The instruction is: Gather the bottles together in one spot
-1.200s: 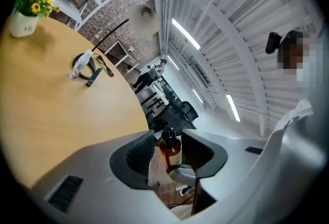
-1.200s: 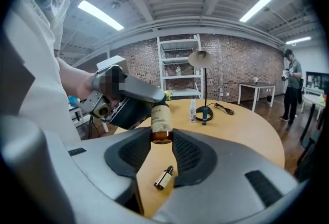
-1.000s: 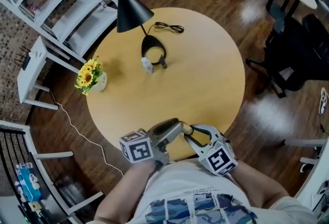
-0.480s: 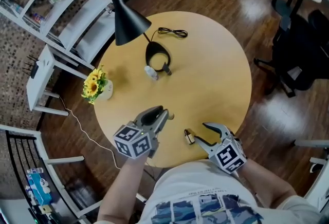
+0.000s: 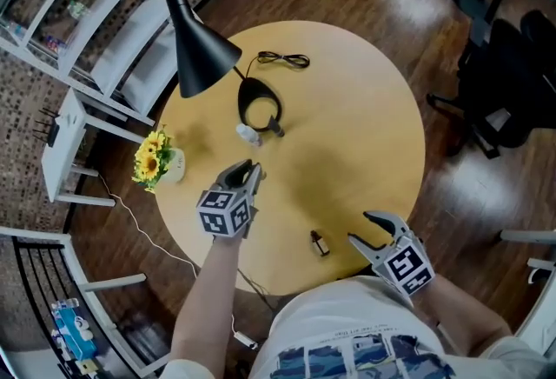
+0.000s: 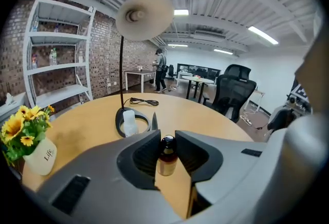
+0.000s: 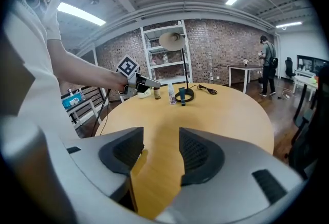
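Moved: left gripper (image 5: 248,170) out from the body toward lamp base (image 5: 259,103) | its fingers just closing, gripping brown bottle (image 6: 165,159), plainest in left gripper view | white bottle (image 5: 249,135) just ahead | dark bottle (image 5: 320,242) lying on desk (image 5: 365,108), head view only | right gripper (image 5: 359,226) fingers just opened wide, empty

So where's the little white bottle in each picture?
Head view: the white bottle is left of the picture's middle, against the lower left edge of the lamp's ring base.
Left gripper view: left of centre, at the ring base.
Right gripper view: far off, just above the middle, left of the ring base.
Shared landmark: the lamp's ring base.
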### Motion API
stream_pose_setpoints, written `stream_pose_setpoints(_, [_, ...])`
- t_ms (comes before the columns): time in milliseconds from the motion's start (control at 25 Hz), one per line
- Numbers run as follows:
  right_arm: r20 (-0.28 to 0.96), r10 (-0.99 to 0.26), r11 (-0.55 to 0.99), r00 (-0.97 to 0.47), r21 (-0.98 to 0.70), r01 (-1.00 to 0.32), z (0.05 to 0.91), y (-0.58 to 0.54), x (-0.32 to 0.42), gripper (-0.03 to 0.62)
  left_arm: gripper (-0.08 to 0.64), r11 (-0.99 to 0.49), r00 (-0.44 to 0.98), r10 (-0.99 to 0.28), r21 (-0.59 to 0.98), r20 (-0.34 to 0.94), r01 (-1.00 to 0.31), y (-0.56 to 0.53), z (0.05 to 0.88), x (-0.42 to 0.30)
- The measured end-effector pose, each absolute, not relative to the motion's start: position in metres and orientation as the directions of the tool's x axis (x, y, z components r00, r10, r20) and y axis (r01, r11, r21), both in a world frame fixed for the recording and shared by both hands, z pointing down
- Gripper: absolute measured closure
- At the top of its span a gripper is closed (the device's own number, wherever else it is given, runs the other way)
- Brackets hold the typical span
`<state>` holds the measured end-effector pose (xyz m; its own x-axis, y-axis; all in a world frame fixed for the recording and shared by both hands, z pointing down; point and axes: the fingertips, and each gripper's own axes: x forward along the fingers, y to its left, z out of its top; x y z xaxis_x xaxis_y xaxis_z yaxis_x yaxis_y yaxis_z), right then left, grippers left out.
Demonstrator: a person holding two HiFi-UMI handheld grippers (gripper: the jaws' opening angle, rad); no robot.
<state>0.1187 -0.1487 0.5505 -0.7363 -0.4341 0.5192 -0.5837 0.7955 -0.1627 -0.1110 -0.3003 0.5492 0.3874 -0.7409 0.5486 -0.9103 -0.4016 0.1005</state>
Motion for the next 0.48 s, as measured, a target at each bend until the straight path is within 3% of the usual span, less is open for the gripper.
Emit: stream_pose_setpoints(480, [0.596, -0.451, 0.731, -0.664, -0.18, -0.659, 0.59, -0.169, 0.167, 0.35, 0.474, -0.318, 0.26, -0.776, -0.001, 0.575, -0.948, -0.36, 0.633, -0.138])
